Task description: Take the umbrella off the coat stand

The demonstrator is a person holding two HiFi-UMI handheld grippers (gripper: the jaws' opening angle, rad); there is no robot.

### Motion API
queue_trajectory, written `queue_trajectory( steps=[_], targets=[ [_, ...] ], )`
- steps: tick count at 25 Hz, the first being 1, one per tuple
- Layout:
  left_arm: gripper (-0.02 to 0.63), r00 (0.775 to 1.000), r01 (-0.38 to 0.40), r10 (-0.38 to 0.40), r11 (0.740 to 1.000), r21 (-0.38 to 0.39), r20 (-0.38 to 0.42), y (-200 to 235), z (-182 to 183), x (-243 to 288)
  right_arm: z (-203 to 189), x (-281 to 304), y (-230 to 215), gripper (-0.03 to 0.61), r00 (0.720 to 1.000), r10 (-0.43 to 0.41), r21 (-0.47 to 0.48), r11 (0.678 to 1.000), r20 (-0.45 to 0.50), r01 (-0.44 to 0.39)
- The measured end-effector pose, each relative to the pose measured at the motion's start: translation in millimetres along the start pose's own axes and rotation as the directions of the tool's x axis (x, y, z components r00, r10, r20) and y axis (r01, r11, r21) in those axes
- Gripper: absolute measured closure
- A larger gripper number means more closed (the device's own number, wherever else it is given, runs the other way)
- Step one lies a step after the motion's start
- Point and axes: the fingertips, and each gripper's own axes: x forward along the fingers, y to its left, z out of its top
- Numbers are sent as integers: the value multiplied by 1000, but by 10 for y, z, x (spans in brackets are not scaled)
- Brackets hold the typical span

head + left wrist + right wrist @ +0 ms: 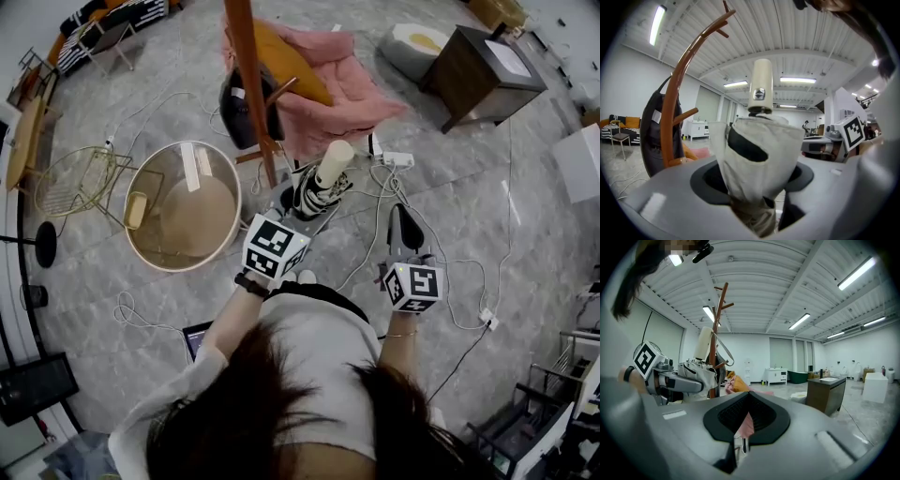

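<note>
Folded cream-and-black fabric umbrella [319,183] with a cream cylindrical handle: in the head view it is held above the grey floor, near the brown wooden coat stand [251,84], in the left gripper [307,208]. The right gripper [403,230] hangs apart to its right.

In the left gripper view, the grey fingers [670,197] clamp the umbrella's bunched fabric, with the handle pointing up.

In the right gripper view, the right gripper's black pads meet on nothing, and the umbrella is well off to the left.
</note>
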Motion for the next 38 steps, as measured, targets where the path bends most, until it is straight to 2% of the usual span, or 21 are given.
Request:
queue_trajectory(
  steps=[5,14,38],
  targets=[
    [281,1000,-28,28,1000,-2,8,74,-84,-24,-115,46,-39,575,1000,12,8,1000,-8,-12],
    [282,999,-34,34,999,-14,-14,153,-204,-42,-147,143,-6,575,999,40,-2,999,-10,-40],
    [282,999,-34,33,999,-14,-21,246,-149,-30,-108,236,29,575,999,48,-7,999,-11,-48]
  ],
)
